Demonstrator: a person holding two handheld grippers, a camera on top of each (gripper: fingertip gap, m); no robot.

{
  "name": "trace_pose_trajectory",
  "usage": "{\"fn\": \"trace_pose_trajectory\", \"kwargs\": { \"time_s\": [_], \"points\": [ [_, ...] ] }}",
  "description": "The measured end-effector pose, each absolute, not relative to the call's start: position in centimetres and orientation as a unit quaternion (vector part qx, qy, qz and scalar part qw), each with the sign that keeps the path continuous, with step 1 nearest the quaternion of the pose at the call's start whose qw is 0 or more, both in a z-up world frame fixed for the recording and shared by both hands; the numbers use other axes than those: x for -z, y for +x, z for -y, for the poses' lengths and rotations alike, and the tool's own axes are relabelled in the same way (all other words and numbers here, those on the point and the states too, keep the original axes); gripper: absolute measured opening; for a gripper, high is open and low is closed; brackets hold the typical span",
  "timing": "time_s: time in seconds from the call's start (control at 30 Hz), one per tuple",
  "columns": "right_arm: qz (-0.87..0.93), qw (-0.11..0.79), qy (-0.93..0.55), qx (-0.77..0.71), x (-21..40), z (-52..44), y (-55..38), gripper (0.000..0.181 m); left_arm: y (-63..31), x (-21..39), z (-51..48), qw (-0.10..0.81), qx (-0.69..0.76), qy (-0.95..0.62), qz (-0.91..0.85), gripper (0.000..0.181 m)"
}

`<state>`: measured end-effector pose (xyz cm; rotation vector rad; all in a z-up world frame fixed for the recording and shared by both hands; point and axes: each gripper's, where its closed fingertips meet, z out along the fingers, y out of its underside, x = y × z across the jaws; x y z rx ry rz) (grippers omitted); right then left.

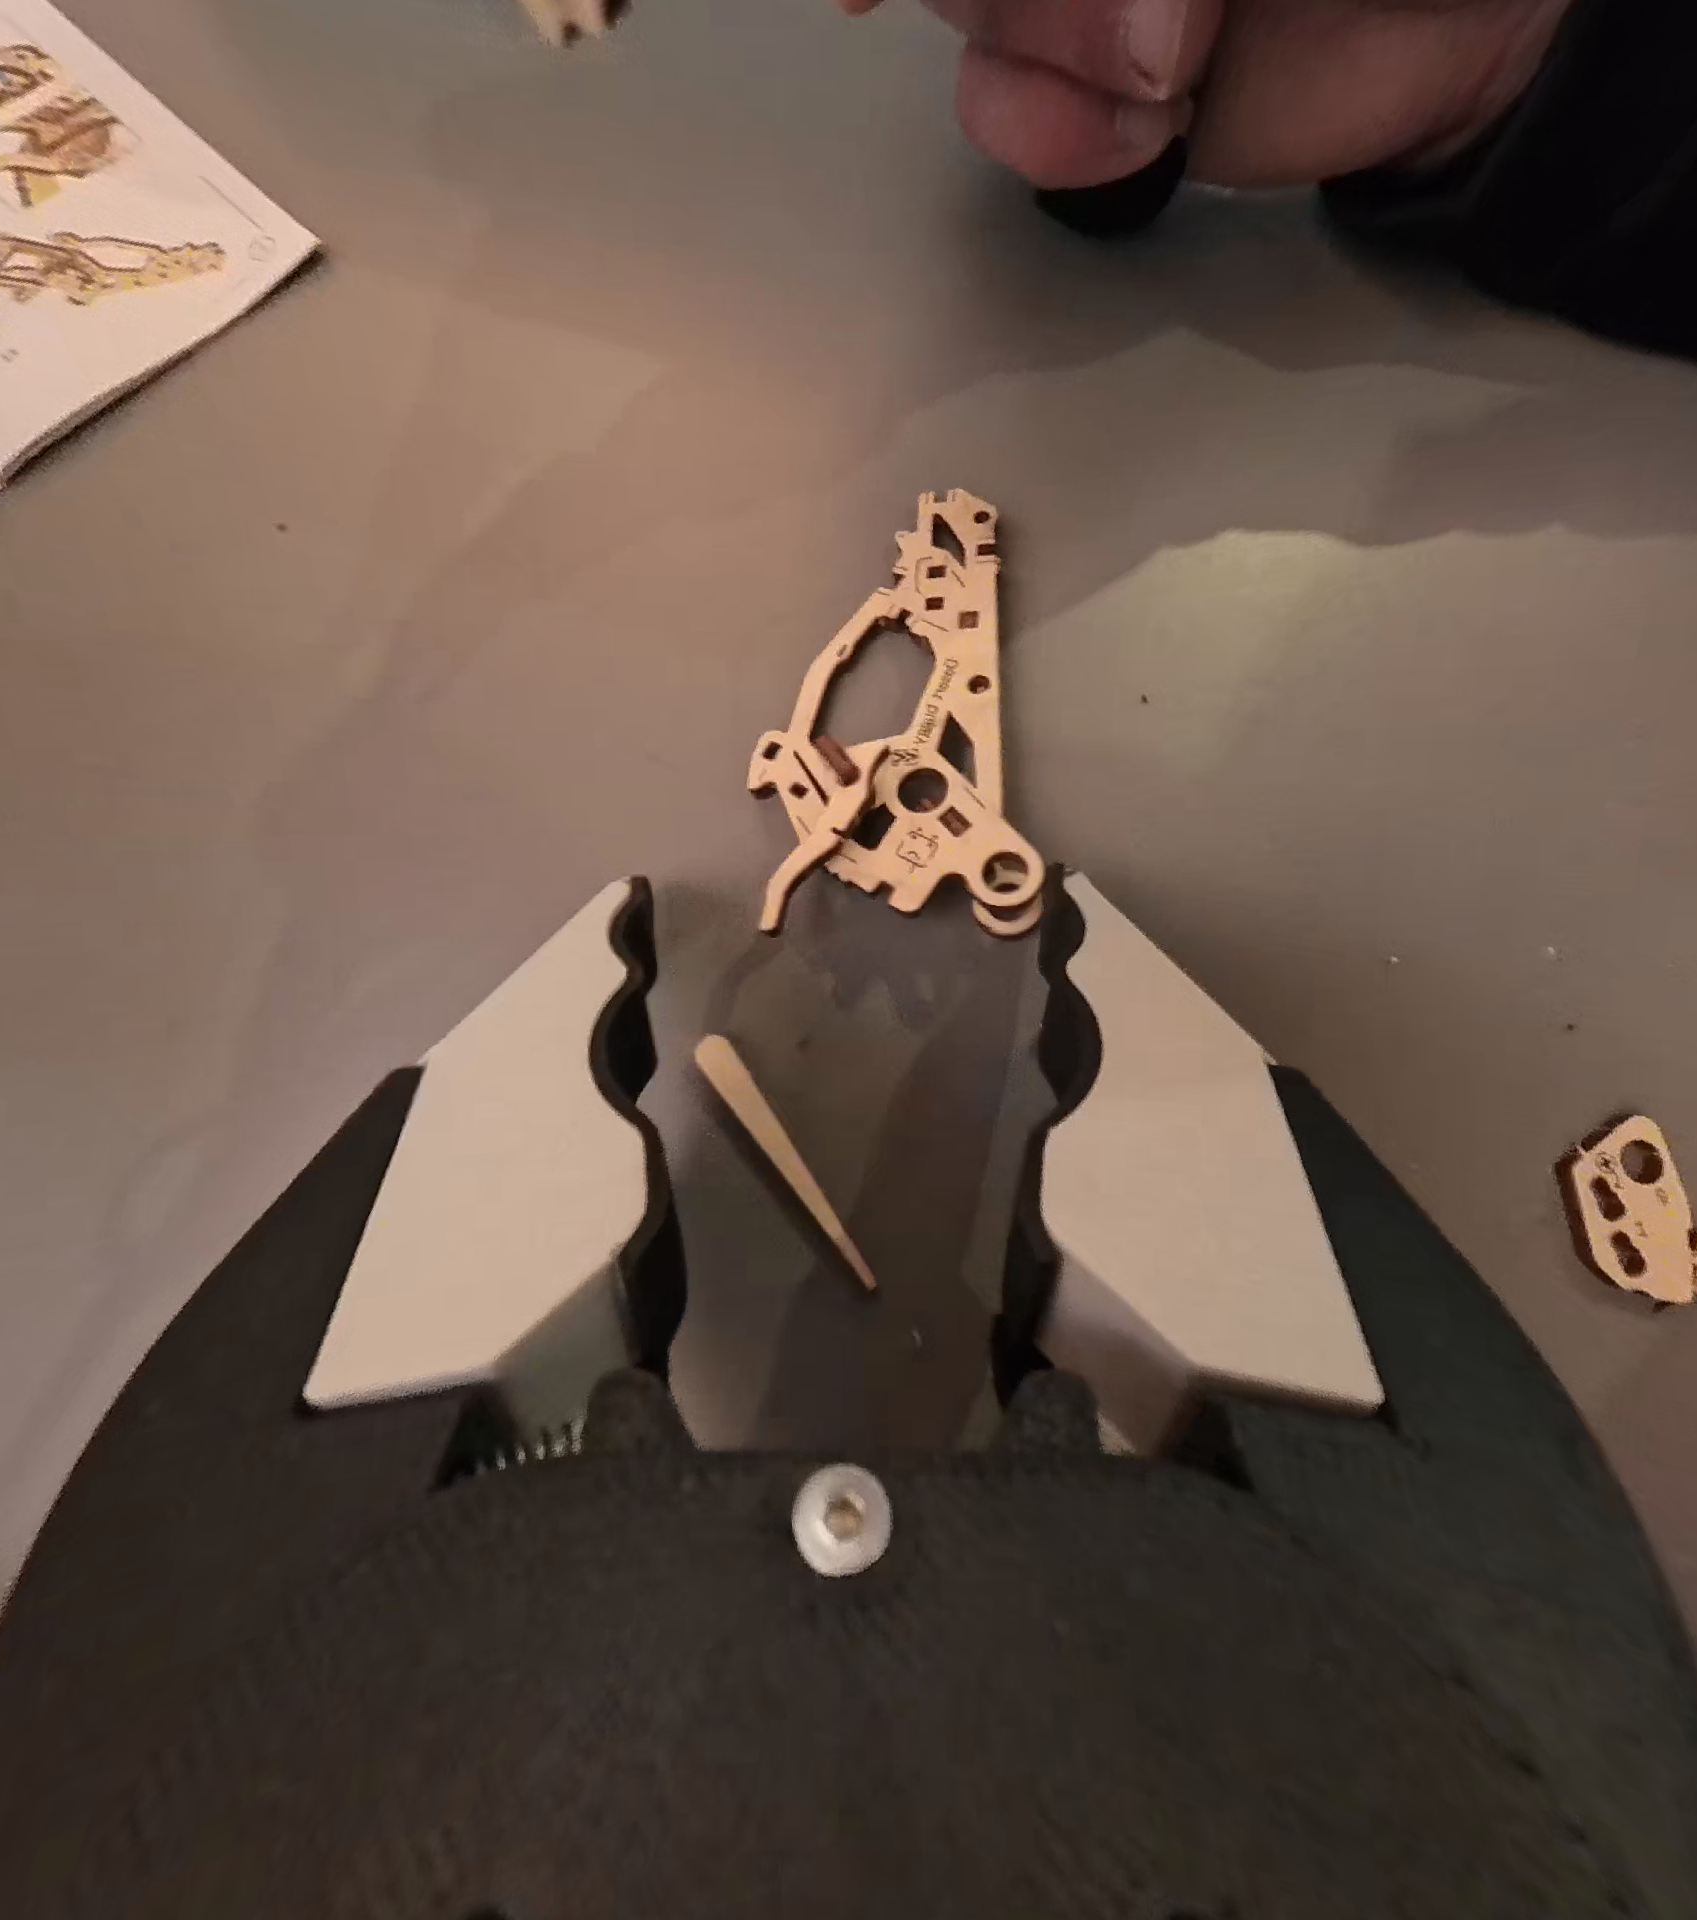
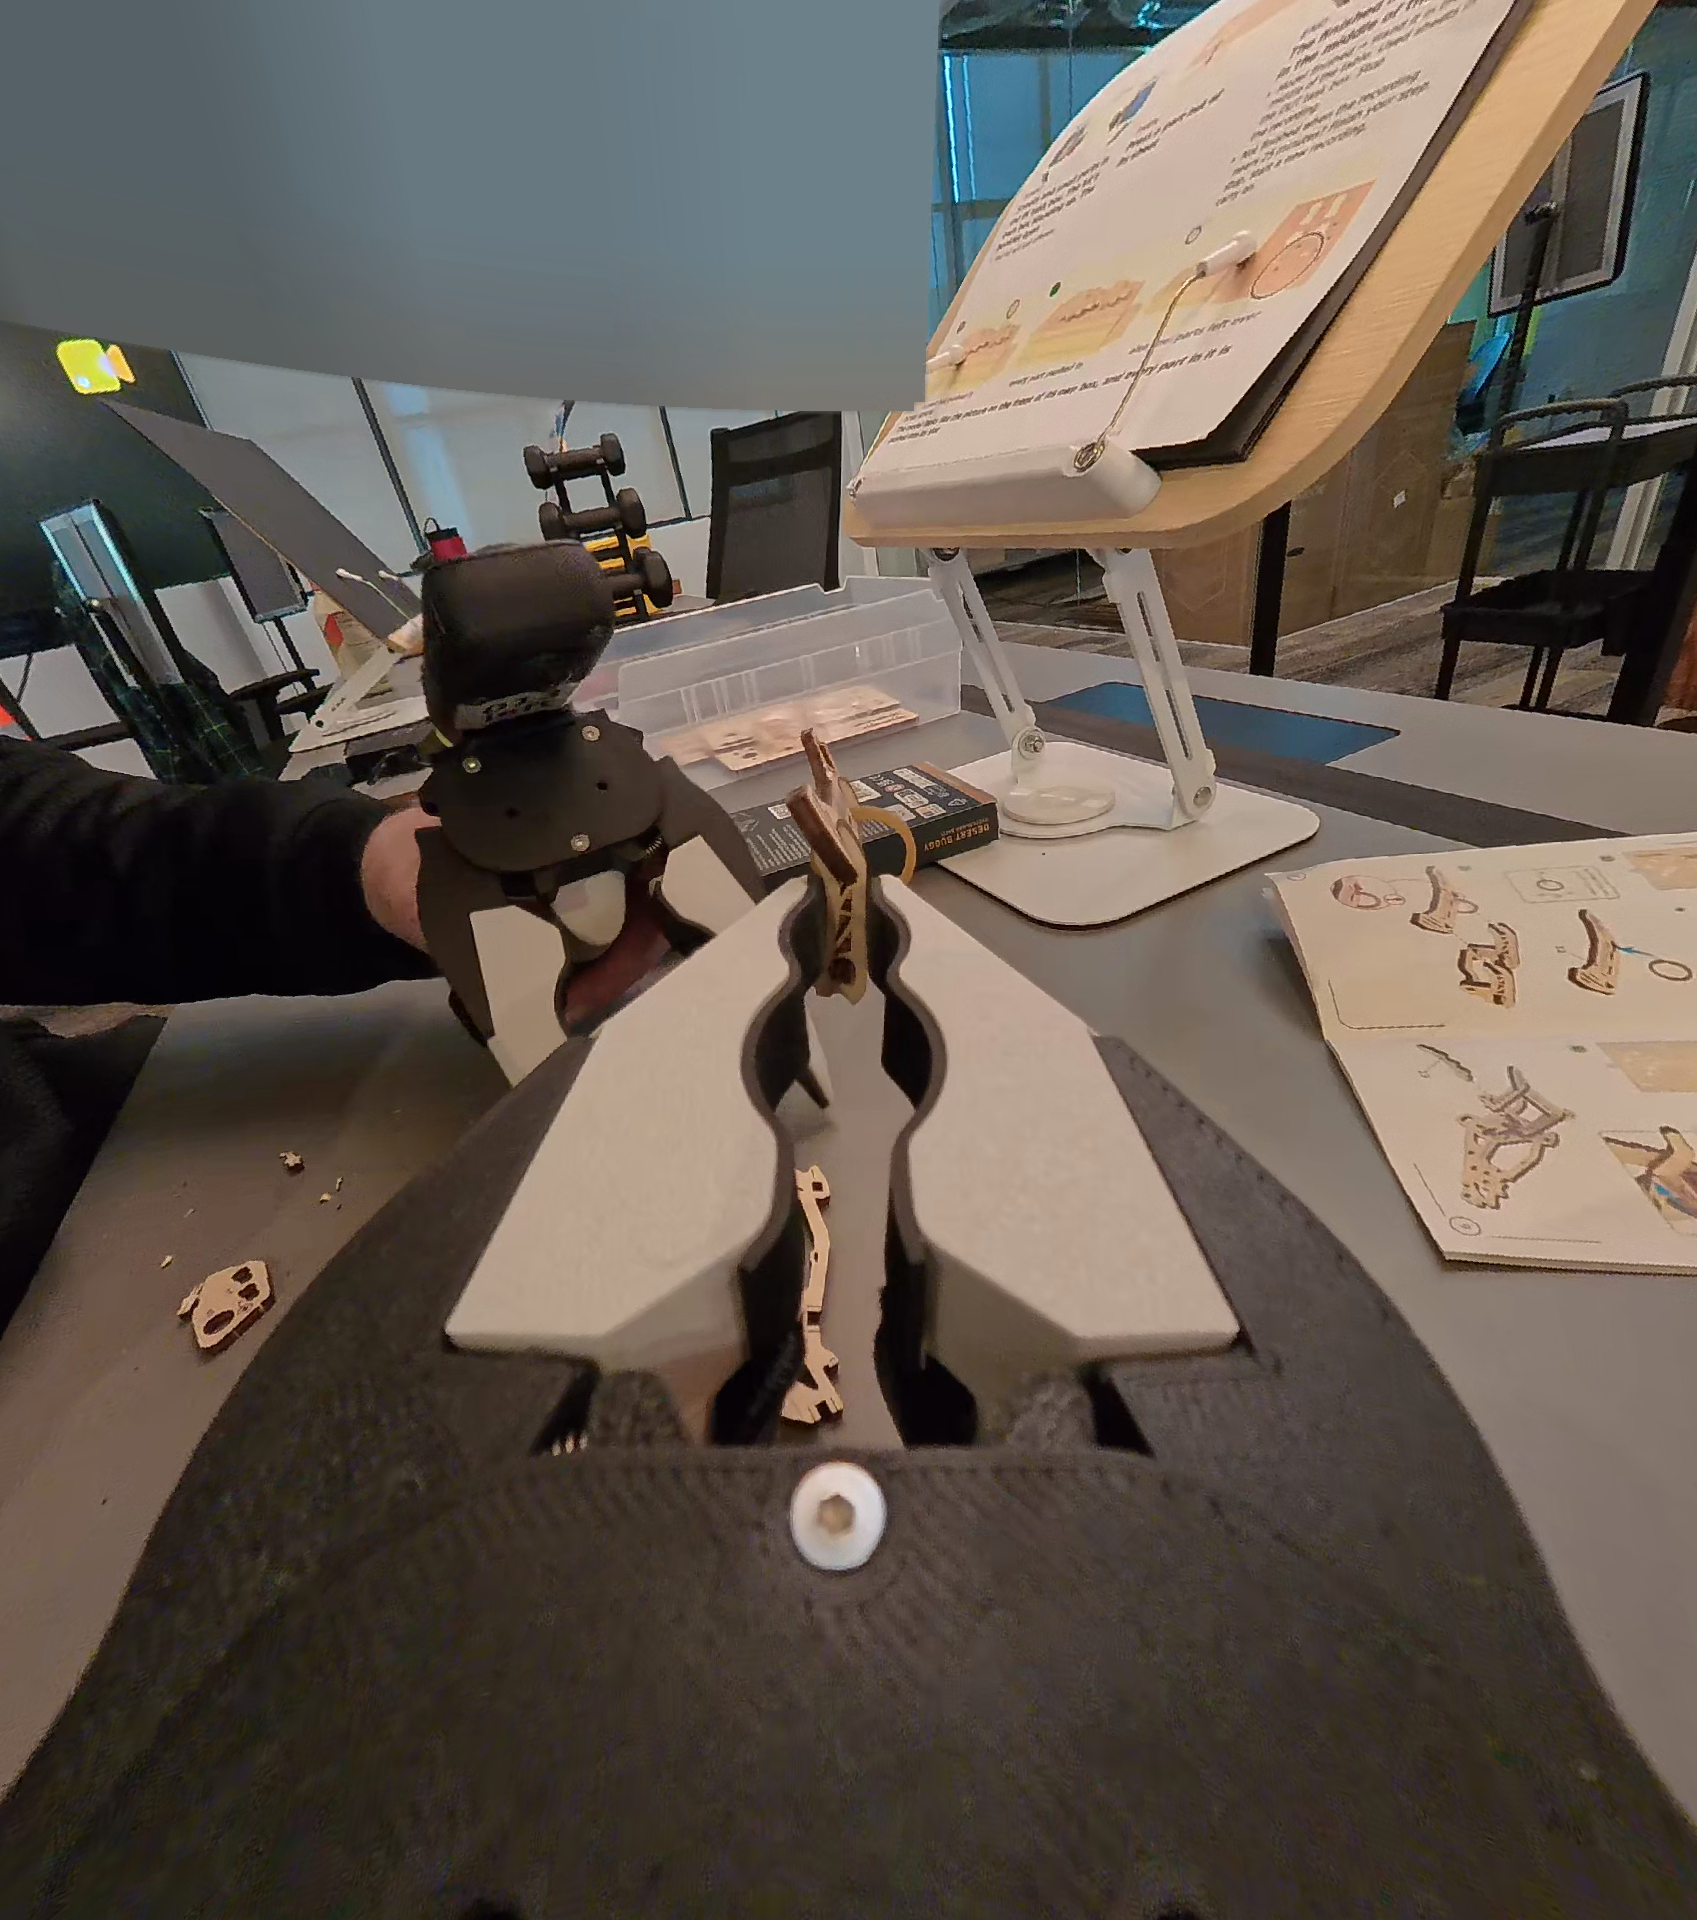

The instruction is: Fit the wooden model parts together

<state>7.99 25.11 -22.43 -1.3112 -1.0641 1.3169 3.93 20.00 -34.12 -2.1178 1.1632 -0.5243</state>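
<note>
The flat wooden frame piece (image 1: 901, 727) lies on the grey table (image 1: 408, 727) just ahead of the left gripper (image 1: 849, 904), with a small lever-shaped part (image 1: 813, 842) already seated on it near a round hub, so at least one joint looks made. Its ringed corner sits just beside the tip of that gripper's right-hand finger; whether they touch I cannot tell. The left gripper's jaws stand apart and hold nothing, and a thin tapered wooden sliver (image 1: 787, 1164) lies on the table between them. Off to that gripper's right, well apart, rests a small holed plate (image 1: 1639, 1210), not yet fitted. The right gripper (image 2: 844, 935) is closed on an upright wooden sub-assembly (image 2: 836, 894) with an elastic band looped at it, raised above the table; a wooden piece below shows through the gap between its fingers. To its right lies the open instruction leaflet (image 2: 1571, 1039), and beyond its tips a tilted book stand (image 2: 1187, 312). Judging by the loose pieces, the model is partly built, with much left to join.
</note>
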Motion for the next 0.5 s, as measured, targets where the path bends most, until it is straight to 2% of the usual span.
{"fn": "trace_pose_trajectory", "kwargs": {
  "time_s": [0.03,0.17,0.4,0.5],
  "points": [
    [0.436,0.479,-0.537,-0.54,22.4,-25.1,8.0,0.004,3.8,34.0,-20.2,0.332,0.207,-0.81,-0.437,0.077],
    [0.435,0.477,-0.537,-0.543,22.5,-25.1,7.9,0.004,3.2,33.6,-20.9,0.345,0.226,-0.813,-0.41,0.113],
    [0.431,0.474,-0.54,-0.546,22.7,-25.2,7.9,0.004,3.6,33.2,-21.4,0.345,0.251,-0.818,-0.385,0.146],
    [0.427,0.475,-0.539,-0.548,22.6,-25.3,8.0,0.004,3.5,33.7,-21.7,0.338,0.247,-0.826,-0.379,0.154]
  ]
}}
